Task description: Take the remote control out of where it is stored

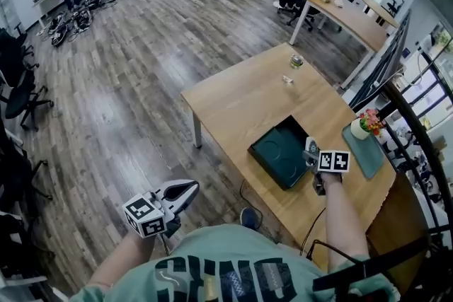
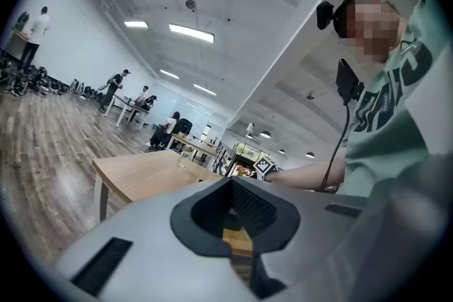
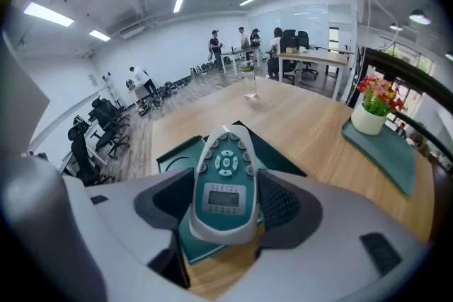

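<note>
In the head view, the right gripper [image 1: 313, 155] hangs over the right edge of the flat dark-green open box [image 1: 276, 152] on the pale wooden table [image 1: 233, 99]. It is clamped on the white-and-teal plastic remote control [image 1: 310, 146]. The left gripper [image 1: 180, 194] is well left of the box, off the table.

The left gripper view shows its jaw tips together, nothing between.

In the right gripper view, the pads pinch only the remote's lower part, with the box beneath. That smooth, tapering shell could slip or pivot and drop back into the box.
</note>
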A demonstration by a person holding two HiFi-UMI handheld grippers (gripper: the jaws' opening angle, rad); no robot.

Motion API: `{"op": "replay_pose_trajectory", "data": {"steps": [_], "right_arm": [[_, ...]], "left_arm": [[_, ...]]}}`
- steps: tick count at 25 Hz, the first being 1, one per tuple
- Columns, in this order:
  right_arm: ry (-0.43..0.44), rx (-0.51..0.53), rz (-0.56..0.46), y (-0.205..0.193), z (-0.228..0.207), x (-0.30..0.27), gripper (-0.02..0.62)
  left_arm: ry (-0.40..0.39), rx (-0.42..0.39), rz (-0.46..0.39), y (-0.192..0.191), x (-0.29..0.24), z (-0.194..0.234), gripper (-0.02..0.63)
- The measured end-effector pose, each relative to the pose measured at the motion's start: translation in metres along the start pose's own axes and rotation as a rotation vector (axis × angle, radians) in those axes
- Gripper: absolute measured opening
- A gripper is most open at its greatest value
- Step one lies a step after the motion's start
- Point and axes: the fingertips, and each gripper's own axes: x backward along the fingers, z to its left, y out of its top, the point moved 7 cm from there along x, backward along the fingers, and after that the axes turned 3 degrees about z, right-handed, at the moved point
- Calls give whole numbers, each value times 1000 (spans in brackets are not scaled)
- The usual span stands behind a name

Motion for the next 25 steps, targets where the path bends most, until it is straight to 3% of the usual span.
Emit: {"op": "replay_pose_trajectory", "data": {"steps": [6,13,20,25], "right_arm": [[3,-34,-74,-36,4,79,293],[31,-66,-163,-74,-36,162,293],[133,-8,-235,-129,-111,224,293],[261,73,-222,-154,-175,266,293]], "left_arm": [[-128,-1,0,-4,-24,-22,3],[-212,-68,34,-15,-64,-102,3],[-178,-139,26,-68,-127,-235,3],[-131,-36,-49,-125,-204,-350,3]]}}
